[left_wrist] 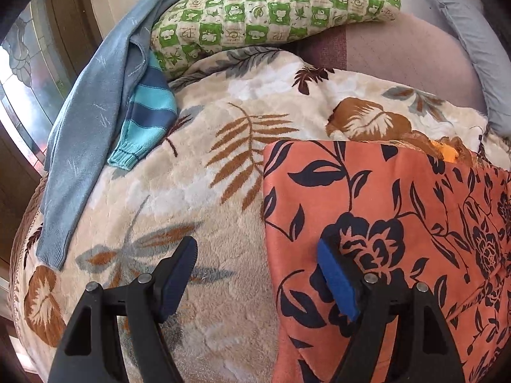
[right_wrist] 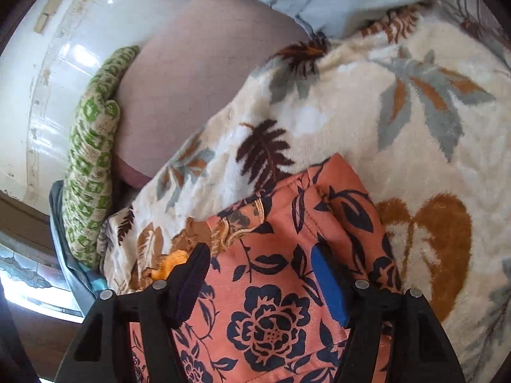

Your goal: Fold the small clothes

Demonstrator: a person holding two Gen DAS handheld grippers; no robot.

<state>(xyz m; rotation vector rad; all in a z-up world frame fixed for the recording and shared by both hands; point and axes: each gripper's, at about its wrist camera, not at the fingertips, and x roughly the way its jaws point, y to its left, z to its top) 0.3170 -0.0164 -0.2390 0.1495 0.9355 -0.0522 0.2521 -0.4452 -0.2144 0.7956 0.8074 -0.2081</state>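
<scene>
Orange floral garment (left_wrist: 383, 223) lies flat on my blanket (left_wrist: 191, 191), near side. My left gripper (left_wrist: 255, 281) hangs spread over its left edge; my right gripper (right_wrist: 258, 287) spread above it, pinching nothing. Plush pile could drag the fold crooked.

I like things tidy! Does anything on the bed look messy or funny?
Yes. A grey-blue knit sweater and a turquoise-and-navy striped knit top lie crumpled and unfolded at the leaf-patterned blanket's edge, partly under the green checked pillow. The orange floral garment lies flat.
</scene>
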